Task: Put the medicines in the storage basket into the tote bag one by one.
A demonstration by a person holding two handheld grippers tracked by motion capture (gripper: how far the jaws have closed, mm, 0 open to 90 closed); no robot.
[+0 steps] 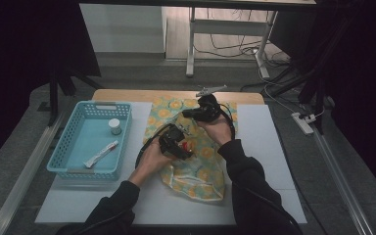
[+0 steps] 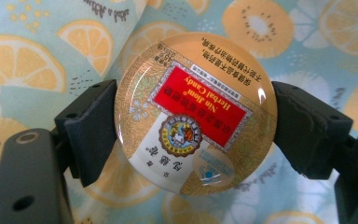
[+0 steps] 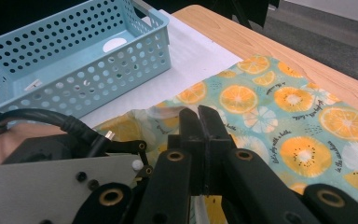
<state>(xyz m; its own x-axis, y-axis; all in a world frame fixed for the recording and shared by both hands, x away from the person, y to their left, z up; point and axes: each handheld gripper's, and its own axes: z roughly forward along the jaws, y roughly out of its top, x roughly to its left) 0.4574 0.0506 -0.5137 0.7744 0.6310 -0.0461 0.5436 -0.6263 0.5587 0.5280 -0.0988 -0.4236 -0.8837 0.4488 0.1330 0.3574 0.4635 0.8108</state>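
- Left gripper [image 2: 193, 128]: fingers [image 2: 91, 133] set wide apart and pressed on either side of a round herbal candy tin [image 2: 196, 112]; seen in the high view [image 1: 176, 143] over the middle of the counter.
- Herbal candy tin: round, gold, with a red label; held flat-face-up between the left fingers, just above the fruit-print cloth [image 2: 23, 60]; its red label shows in the high view [image 1: 185, 145].
- Right gripper [image 3: 199, 116]: fingers fully closed, pads together; whether a fold of the cloth is pinched between them cannot be told. In the high view [image 1: 201, 111] it sits toward the far edge.
- Fruit-print cloth [image 1: 196, 171]: spread and rumpled on the white mat [image 1: 259, 147], middle of the counter [image 1: 127, 94].
- Blue basket [image 1: 61, 154]: near the left edge; holds a small white jar [image 1: 115, 126] and a white tube [image 1: 100, 154].
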